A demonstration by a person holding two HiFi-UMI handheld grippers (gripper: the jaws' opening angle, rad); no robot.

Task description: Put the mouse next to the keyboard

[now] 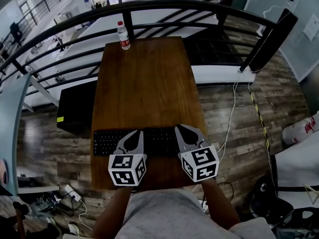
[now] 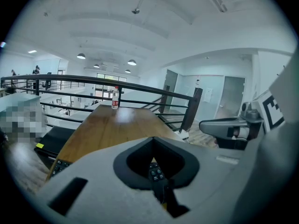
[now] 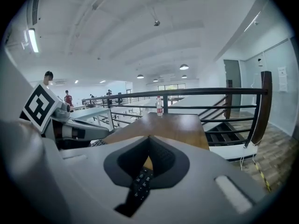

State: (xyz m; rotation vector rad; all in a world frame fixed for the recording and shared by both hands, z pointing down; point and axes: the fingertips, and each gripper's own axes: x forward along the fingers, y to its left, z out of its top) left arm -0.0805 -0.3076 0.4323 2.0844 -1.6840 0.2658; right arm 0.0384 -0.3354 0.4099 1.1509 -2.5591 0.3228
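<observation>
Your right gripper [image 3: 149, 138] has its two jaws pressed together at the tips, with nothing caught between them. Your left gripper [image 2: 153, 139] is the same, closed and empty. Through the dark hollow behind each pair of tips you see only keys of the flat black keyboard [image 1: 158, 139]. Both grippers hang side by side over it, pointing away from you along the table.

The mouse is in no view, so I cannot tell you which way it lies from either gripper, or how its long axis runs. The keyboard lies crosswise at the near end of the long brown wooden table [image 1: 144, 83]. Its right end and the wood beside it are covered by your right gripper and its marker cube. In my judgement, that is the one place on the table where the mouse could be hidden.

The rest of the wood beyond the keyboard is bare up to a clear plastic bottle with a red label [image 1: 123, 36]. It stands upright at the far edge, well apart from both grippers, in front of the black metal railing [image 1: 174, 6]. Nothing stands in your way on the table.
</observation>
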